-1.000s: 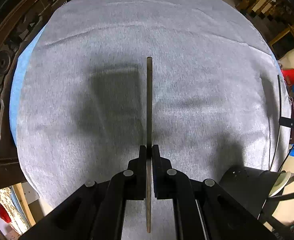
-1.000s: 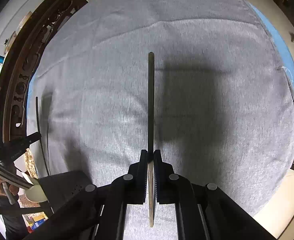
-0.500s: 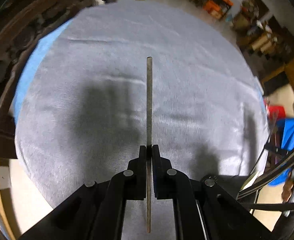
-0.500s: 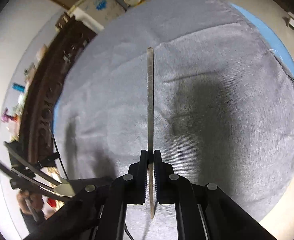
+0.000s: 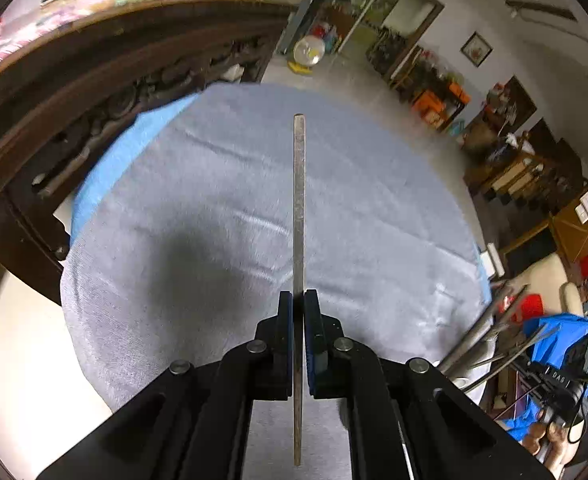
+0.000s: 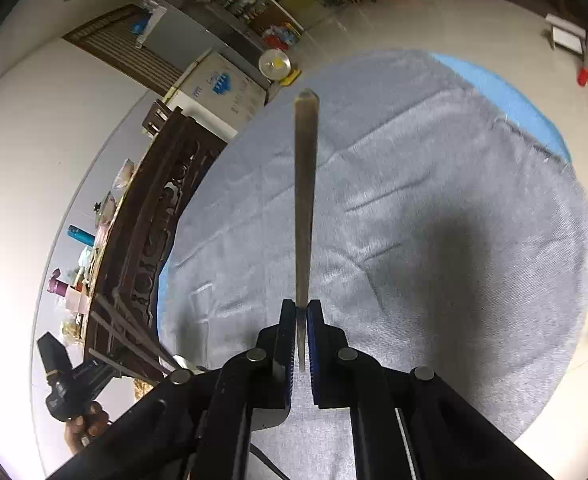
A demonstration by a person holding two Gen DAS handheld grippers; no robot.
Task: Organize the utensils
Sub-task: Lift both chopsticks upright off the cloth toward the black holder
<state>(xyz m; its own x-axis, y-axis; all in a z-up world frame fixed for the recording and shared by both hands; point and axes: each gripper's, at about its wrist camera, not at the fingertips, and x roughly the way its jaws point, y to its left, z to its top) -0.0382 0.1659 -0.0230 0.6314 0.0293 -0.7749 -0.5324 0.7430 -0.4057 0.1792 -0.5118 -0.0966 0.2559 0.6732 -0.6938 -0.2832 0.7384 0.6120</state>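
Writing is scarce: "DAS" is read on a black device at the lower right of the left wrist view; blue print on a white box behind the table cannot be made out.

Left gripper is seen with jaws pressed together on a thin metal utensil handle, viewed edge-on, held above the grey tablecloth and not touching it. Which utensil it is cannot be told; its working end is hidden behind the fingers.

Right gripper is likewise clamped on a tapering metal handle, raised over the same cloth, its other end hidden.

Blue under-cloth shows at the edge. Dark carved furniture stands just beside the table. Both views are blurred at the margins.
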